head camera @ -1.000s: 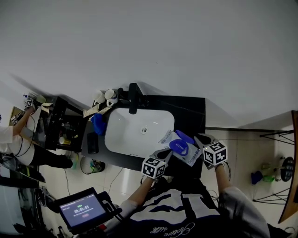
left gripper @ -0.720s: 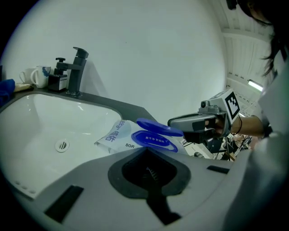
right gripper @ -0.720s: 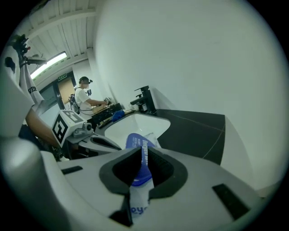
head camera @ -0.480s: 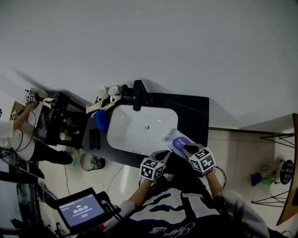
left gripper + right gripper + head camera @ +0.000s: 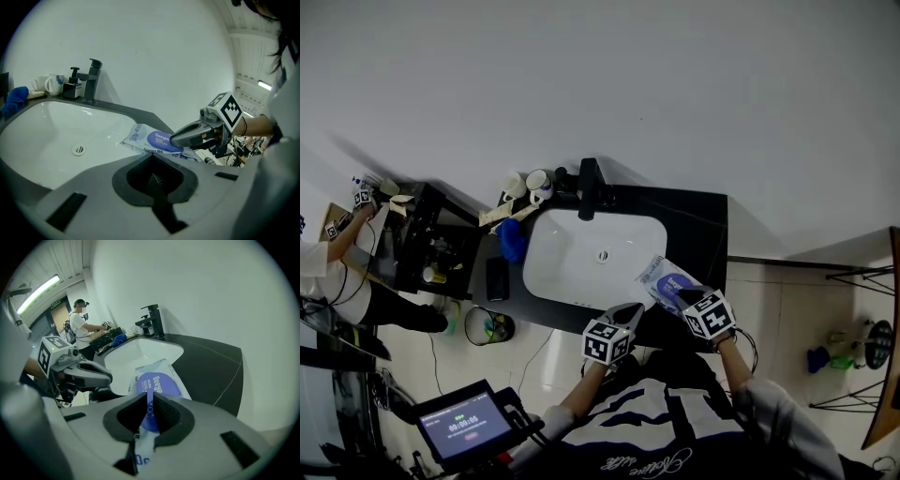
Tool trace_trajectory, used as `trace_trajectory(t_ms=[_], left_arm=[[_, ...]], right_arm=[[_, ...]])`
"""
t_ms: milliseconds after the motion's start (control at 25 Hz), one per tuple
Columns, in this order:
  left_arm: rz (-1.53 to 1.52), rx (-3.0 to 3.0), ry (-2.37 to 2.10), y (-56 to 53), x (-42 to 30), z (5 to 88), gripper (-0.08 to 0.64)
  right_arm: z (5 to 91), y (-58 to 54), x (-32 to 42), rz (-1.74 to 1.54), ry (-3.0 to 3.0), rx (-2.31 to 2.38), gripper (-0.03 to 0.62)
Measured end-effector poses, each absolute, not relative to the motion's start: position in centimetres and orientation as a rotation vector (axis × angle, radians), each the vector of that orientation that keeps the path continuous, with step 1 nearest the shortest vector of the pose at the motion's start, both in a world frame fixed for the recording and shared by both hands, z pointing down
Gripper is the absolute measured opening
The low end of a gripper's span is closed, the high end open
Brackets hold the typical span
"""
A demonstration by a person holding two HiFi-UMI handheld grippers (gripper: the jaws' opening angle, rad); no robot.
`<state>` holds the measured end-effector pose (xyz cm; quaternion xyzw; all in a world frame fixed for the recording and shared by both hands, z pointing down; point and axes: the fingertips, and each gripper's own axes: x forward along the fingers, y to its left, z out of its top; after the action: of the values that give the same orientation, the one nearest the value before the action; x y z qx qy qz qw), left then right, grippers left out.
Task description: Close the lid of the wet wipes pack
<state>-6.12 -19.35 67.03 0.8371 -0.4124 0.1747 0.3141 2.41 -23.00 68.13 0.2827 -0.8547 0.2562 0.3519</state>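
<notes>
A white sink (image 5: 56, 131) lies ahead of the left gripper's (image 5: 151, 159) jaws, off to their left, with a round drain (image 5: 78, 150) in it. Behind it stands a black tap (image 5: 91, 79). Left of the tap are two cups (image 5: 49, 84) and a blue cloth (image 5: 14, 96). Far ahead of the right gripper's (image 5: 150, 404) jaws, to their left, stands a person (image 5: 79, 322).

From the head view, the basin (image 5: 572, 253) lay open in the middle. The faucet (image 5: 589, 187) blocked its 12 o'clock, two mugs (image 5: 525, 182) sat between 10 and 11, and a blue cloth (image 5: 514, 242) and a dark flat object (image 5: 496, 278) crowded 9. The counter (image 5: 694, 216) at 2 o'clock gave room. Between 3 and 4 the wet wipes pack (image 5: 661, 275) lay under the right gripper (image 5: 684, 297); the left gripper (image 5: 628, 314) stood at 5.
</notes>
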Motion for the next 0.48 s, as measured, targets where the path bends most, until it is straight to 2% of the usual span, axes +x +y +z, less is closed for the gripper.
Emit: trace_trajectory(t_ms=[120,320,480], left_arm=[[0.417,2.232,-1.057,-18.6,-6.2,64.6,-0.002],[0.339,2.306,-1.029,-18.3,-7.0,61.7,-0.002],[0.274,2.385,-1.005,-18.0,-7.0,59.9,-0.002]], right_arm=[[66.1,-22.2,2.7,0.632,-2.214,0.821,0.040],[62.8,-21.6,2.3,0.806,-2.330,1.065,0.040],[62.0,-20.2,2.5,0.821,-2.368,1.210,0.040]])
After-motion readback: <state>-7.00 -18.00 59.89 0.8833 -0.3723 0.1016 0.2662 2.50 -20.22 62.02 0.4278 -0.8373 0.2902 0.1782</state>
